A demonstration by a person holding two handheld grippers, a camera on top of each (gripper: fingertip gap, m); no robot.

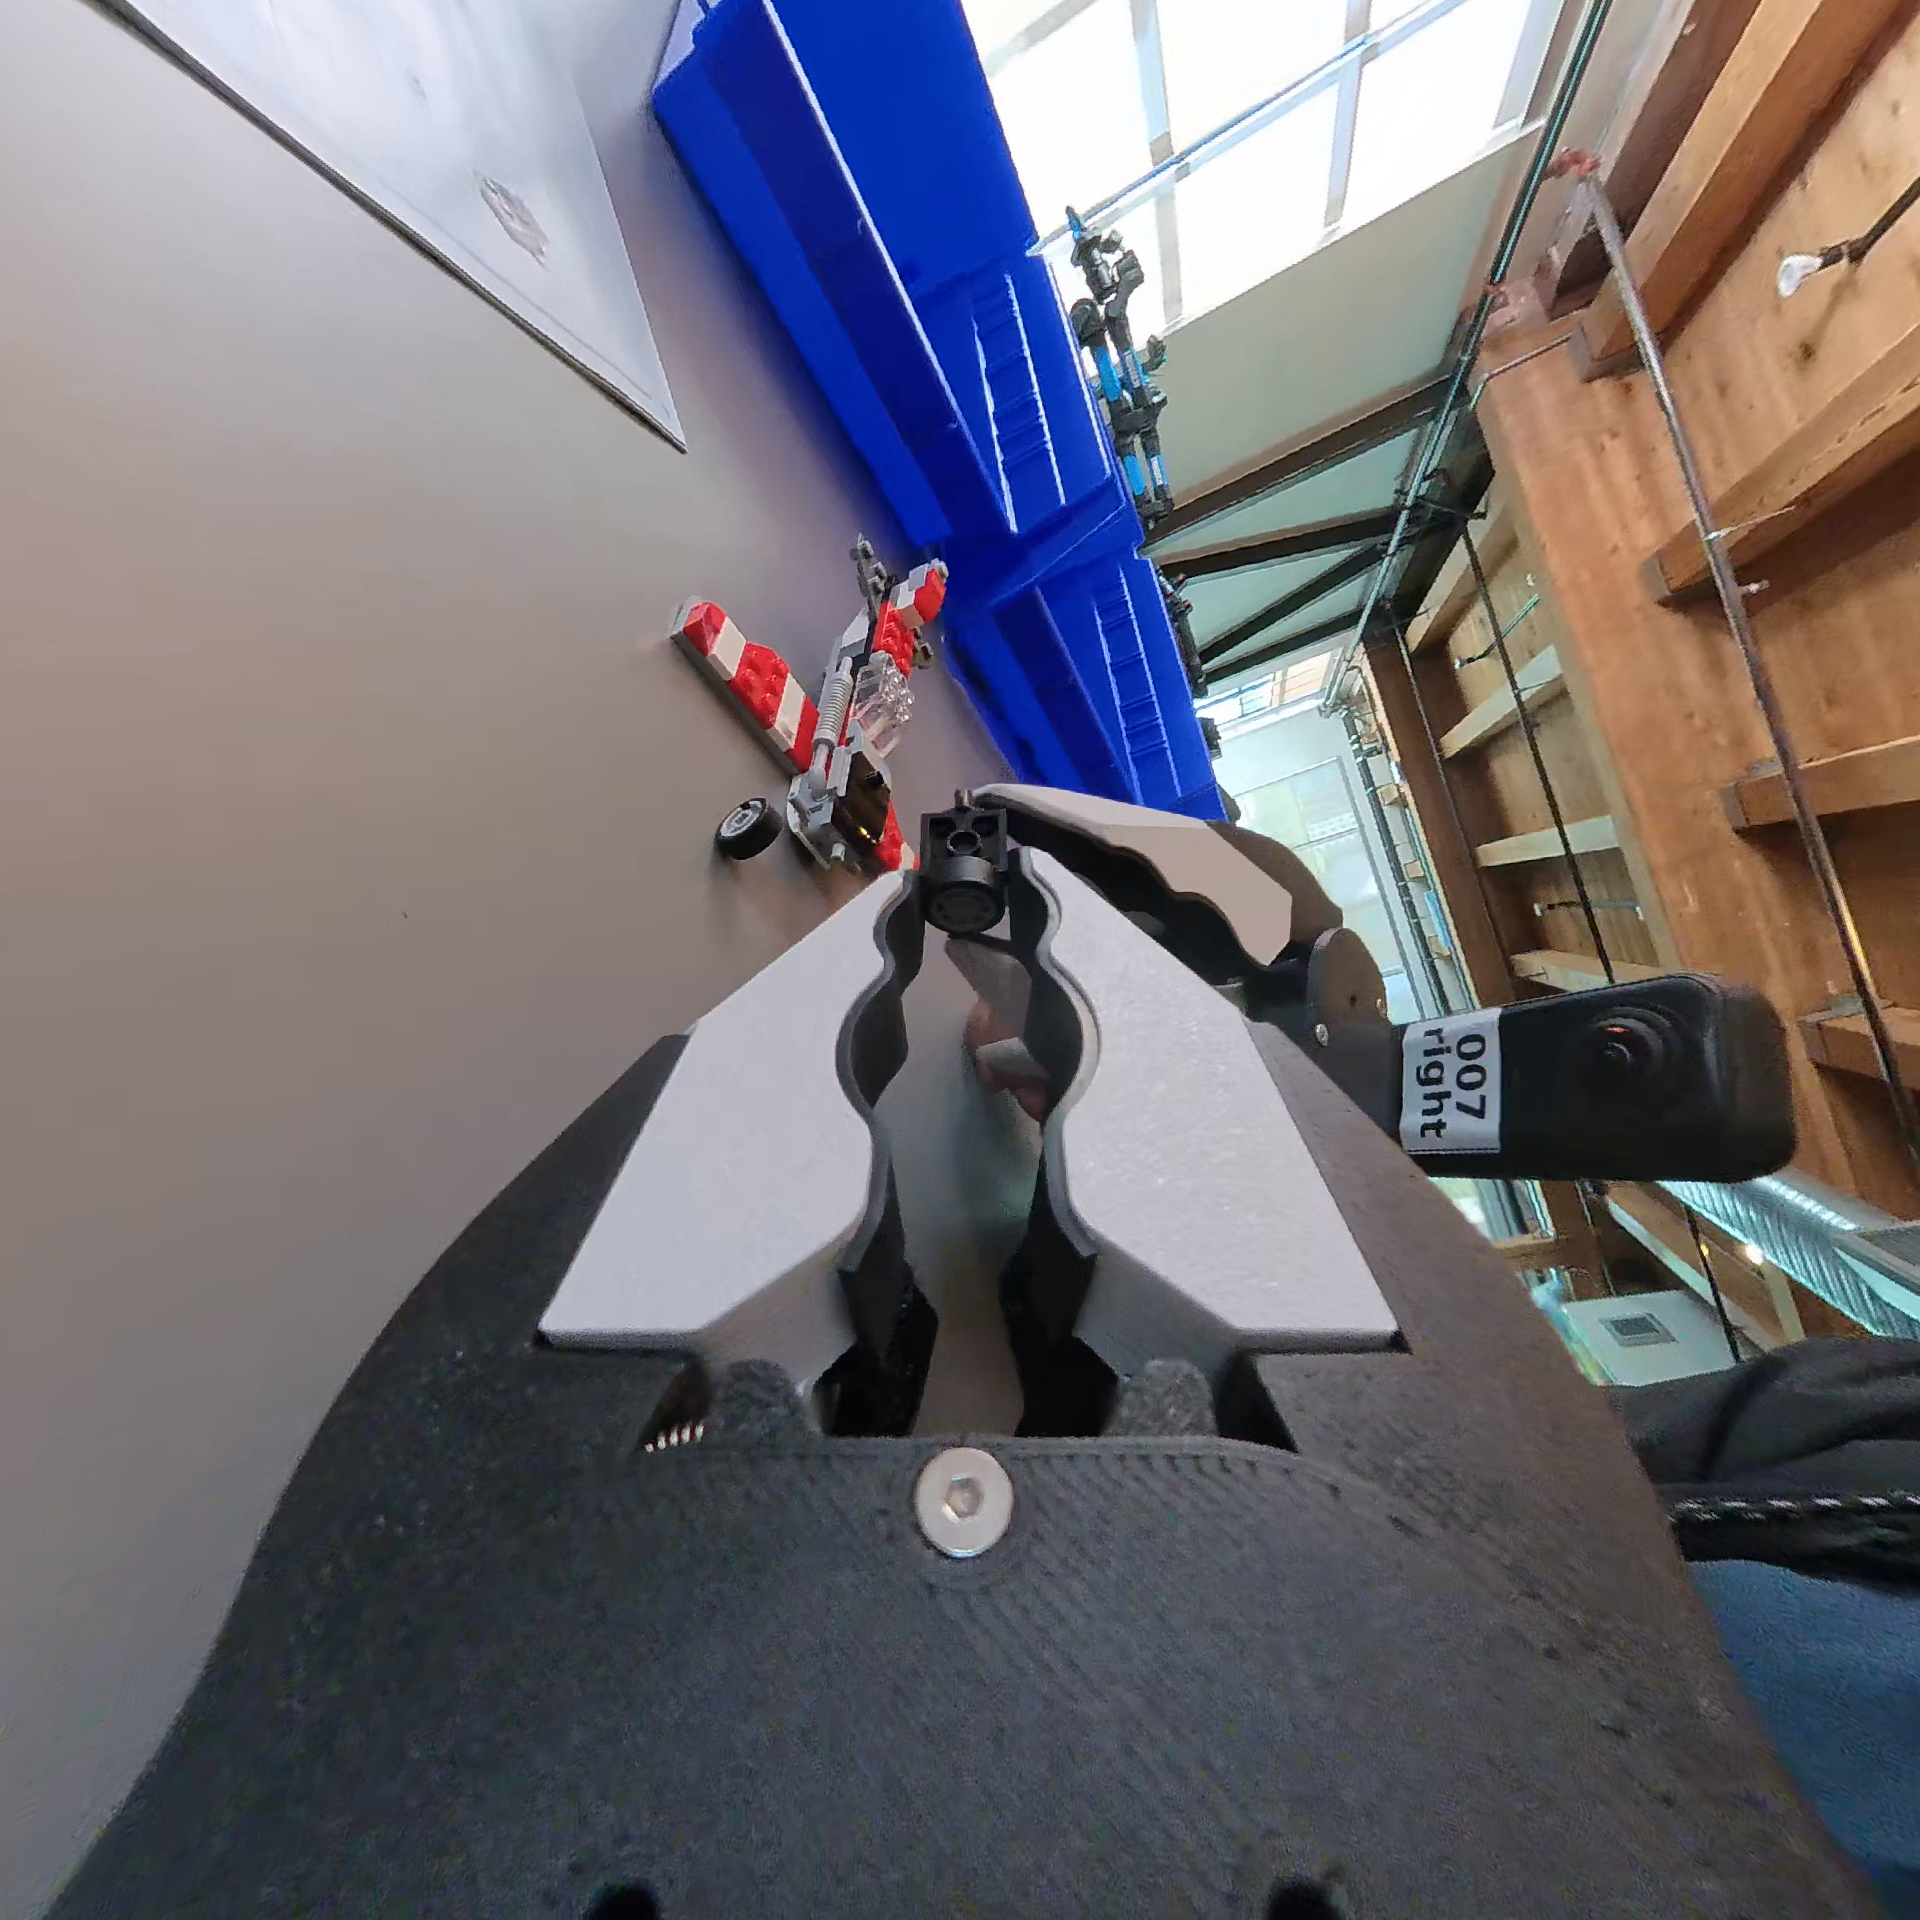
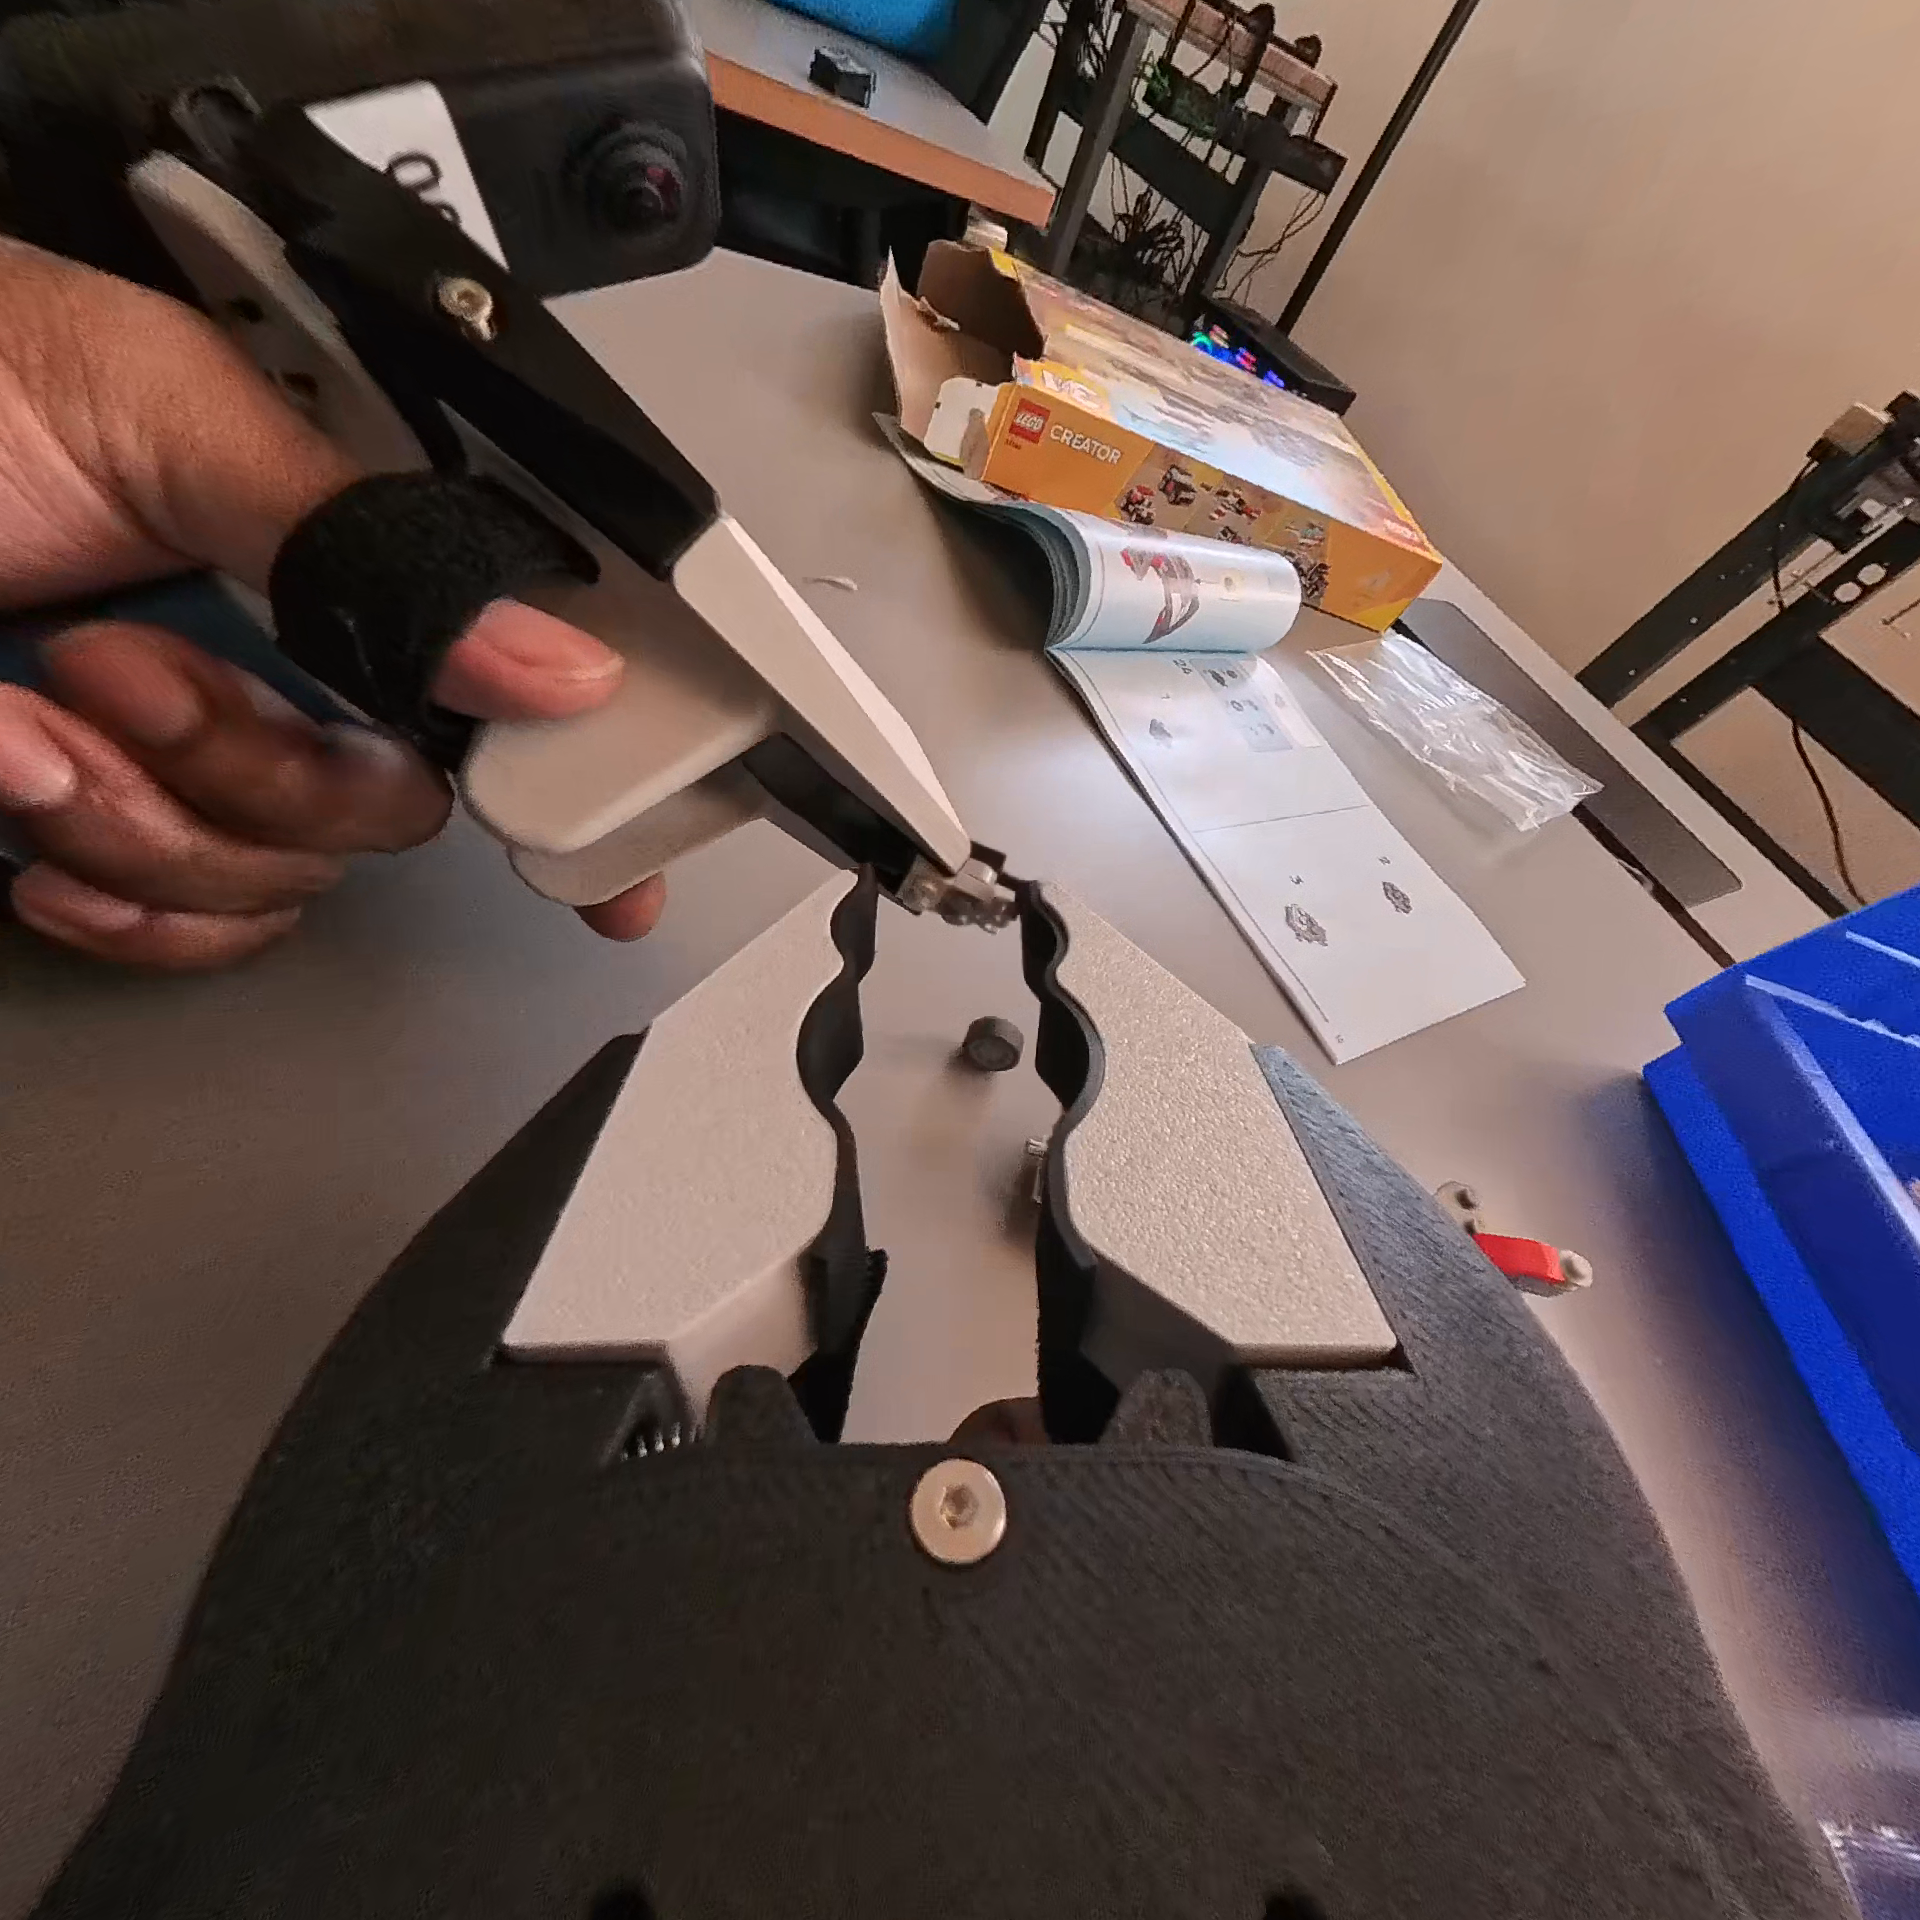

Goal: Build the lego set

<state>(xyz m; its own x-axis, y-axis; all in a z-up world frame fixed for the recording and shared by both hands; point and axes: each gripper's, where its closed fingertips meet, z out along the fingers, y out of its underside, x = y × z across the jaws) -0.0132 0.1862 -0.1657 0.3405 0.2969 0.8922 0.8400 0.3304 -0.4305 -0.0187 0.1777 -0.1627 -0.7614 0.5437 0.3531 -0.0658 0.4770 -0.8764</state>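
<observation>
Lego piece (image 1: 961, 868) pinched by left gripper (image 1: 964, 883); loose wheel (image 1: 748, 828) nearby.

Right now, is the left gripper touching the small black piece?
Touching. In the left wrist view the left gripper has both fingertips pressed on the small black piece.
</observation>
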